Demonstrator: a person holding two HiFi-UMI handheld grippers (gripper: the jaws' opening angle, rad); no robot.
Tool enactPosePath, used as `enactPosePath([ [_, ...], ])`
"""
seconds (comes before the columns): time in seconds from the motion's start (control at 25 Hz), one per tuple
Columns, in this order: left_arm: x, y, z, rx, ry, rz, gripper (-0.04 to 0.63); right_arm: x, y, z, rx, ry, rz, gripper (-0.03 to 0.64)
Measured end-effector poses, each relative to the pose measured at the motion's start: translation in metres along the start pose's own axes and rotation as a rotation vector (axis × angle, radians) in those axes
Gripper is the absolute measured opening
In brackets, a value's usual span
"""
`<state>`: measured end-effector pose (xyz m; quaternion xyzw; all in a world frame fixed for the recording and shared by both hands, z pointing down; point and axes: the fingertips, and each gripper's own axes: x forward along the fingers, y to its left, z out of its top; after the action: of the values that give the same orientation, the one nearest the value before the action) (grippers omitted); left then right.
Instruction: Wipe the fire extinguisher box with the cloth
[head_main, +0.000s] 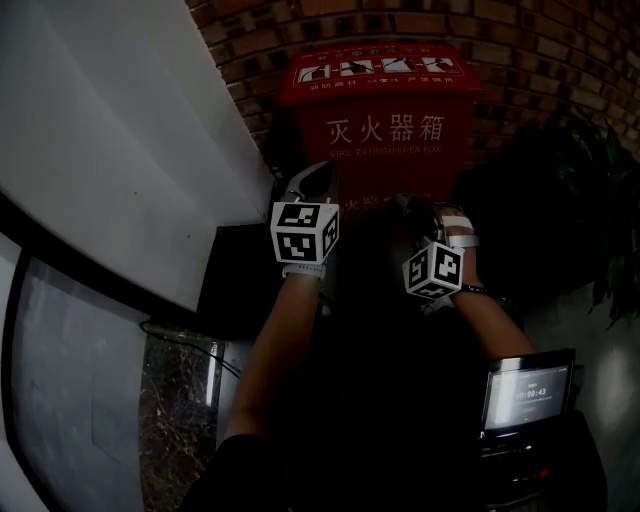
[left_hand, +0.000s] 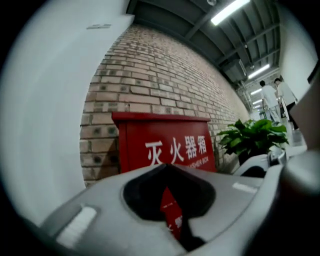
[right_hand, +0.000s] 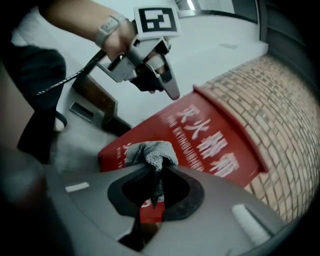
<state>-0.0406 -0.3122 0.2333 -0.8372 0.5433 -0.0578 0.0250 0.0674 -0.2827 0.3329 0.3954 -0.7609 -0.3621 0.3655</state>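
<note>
One plant (left_hand: 252, 135), perhaps potted, beside box (left_hand: 165, 145)

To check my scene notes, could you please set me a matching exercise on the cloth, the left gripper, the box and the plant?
Things:
1 cloth
2 left gripper
3 fire extinguisher box
4 plant

States:
A red, against the brick wall
B green, beside the box
C shut, nothing held
D clamped in the right gripper

Pairs: 1-D, 2-C, 3-A, 4-B.
</note>
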Motion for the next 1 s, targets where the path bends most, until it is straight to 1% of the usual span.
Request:
enactPosePath([
  [0.12, -0.004, 0.015, 0.062, 0.039, -0.066, 0.021, 0.003, -0.015, -0.051, 0.034, -0.058, -0.045, 0.013, 0.034],
  [0.2, -0.005, 0.025, 0.099, 0.066, -0.107, 0.033, 0.003, -0.025, -0.089, 0.061, -0.101, -0.086, 0.004, 0.034],
  [0.28, -0.003, 0.035, 0.128, 0.089, -0.124, 0.047, 0.003, -0.033, -0.128, 0.089, -0.159, -0.120, -0.031, 0.034],
  [0.4, 0.004, 0.048, 0.156, 0.102, -0.119, 0.065, 0.003, -0.030, -0.180, 0.125, -0.259, -0.134, -0.084, 0.034],
  [0.48, 0.010, 0.054, 0.167, 0.104, -0.107, 0.073, 0.003, -0.022, -0.206, 0.145, -0.300, -0.132, -0.098, 0.034],
  [0.56, 0.017, 0.057, 0.177, 0.108, -0.097, 0.077, 0.003, -0.010, -0.227, 0.162, -0.318, -0.135, -0.104, 0.034],
  [0.72, 0.027, 0.068, 0.188, 0.115, -0.089, 0.084, 0.003, 0.022, -0.249, 0.185, -0.338, -0.129, -0.076, 0.034],
  [0.88, 0.031, 0.081, 0.181, 0.119, -0.067, 0.103, 0.003, 0.065, -0.261, 0.190, -0.393, -0.102, -0.048, 0.034],
  [1.0, 0.031, 0.093, 0.161, 0.105, -0.031, 0.122, 0.003, 0.103, -0.262, 0.188, -0.406, -0.091, 0.000, 0.034],
])
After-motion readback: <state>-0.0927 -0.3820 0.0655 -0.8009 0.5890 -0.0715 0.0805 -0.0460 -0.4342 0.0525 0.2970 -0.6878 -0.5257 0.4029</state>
